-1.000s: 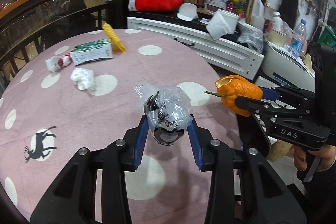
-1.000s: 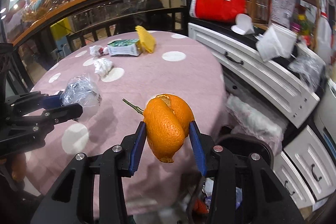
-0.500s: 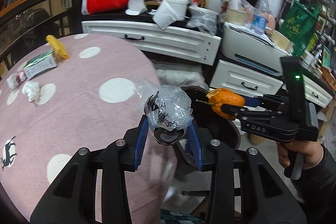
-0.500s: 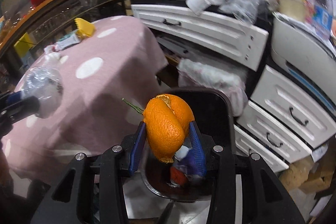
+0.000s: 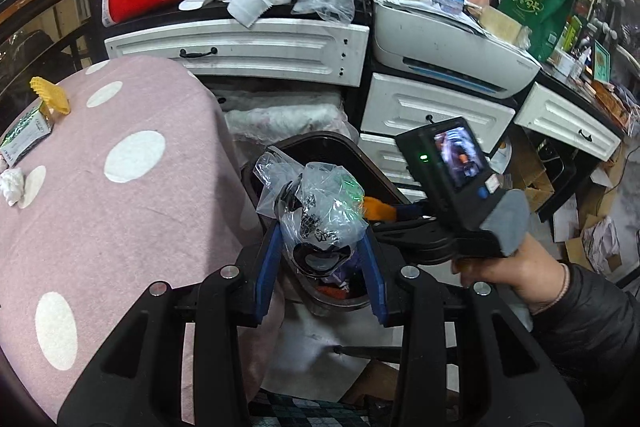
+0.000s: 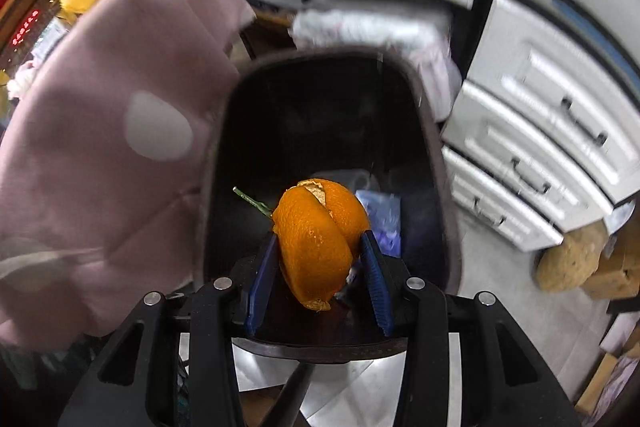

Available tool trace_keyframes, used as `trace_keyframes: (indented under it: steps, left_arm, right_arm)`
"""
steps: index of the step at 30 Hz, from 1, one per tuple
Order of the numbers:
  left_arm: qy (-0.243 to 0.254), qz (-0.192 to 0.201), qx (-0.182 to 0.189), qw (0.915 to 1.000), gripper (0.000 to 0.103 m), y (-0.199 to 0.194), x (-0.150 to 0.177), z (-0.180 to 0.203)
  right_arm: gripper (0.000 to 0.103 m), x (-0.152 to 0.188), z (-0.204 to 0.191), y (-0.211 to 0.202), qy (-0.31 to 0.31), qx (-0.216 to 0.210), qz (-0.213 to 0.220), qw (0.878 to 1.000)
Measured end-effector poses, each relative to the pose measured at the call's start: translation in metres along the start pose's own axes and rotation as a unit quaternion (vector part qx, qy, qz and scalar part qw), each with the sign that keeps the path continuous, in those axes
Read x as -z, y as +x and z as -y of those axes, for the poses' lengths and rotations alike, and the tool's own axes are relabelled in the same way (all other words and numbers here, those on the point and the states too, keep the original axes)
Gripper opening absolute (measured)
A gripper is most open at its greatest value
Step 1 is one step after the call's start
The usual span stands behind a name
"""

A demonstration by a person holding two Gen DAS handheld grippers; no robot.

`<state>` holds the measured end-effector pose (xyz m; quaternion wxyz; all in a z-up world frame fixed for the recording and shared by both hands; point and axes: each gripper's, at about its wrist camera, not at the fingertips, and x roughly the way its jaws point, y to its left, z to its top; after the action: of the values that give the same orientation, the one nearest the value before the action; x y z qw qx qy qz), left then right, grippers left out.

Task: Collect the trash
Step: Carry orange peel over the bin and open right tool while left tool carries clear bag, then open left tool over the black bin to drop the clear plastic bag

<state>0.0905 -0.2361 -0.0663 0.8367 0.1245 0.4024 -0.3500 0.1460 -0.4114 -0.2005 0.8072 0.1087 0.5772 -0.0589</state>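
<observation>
Nearby, pink polka-dot tablecloth beside dark trash bin, white drawers behind.

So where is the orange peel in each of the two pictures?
Left wrist view: only a small piece of the orange peel shows, right of centre, behind the crumpled plastic bag, in the right gripper.
Right wrist view: the orange peel fills the lower middle, pinched between the blue pads, above the bin's opening.
Shared landmark: the dark trash bin beside the pink dotted tablecloth.
</observation>
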Motion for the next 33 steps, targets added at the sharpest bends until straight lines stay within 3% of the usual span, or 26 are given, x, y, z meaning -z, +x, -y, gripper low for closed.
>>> trace_keyframes:
  steps: [8, 16, 19, 33]
  left_arm:
    - [0.010, -0.019, 0.008, 0.9997, 0.039, 0.013, 0.006, 0.009]
    - [0.016, -0.031, 0.010, 0.9993, 0.039, 0.023, 0.011, 0.012]
    - [0.018, -0.038, 0.010, 0.9991, 0.039, 0.029, 0.012, 0.013]
    - [0.030, -0.061, 0.003, 0.9977, 0.039, 0.070, 0.010, 0.022]
  right_arm:
    - [0.043, 0.009, 0.001, 0.042, 0.008, 0.005, -0.050, 0.999]
    - [0.049, 0.011, 0.004, 0.055, 0.020, 0.003, -0.063, 0.998]
    - [0.062, 0.010, 0.005, 0.049, 0.023, 0.001, -0.053, 0.998]
    - [0.063, -0.007, 0.031, -0.023, 0.049, 0.042, 0.053, 0.996]
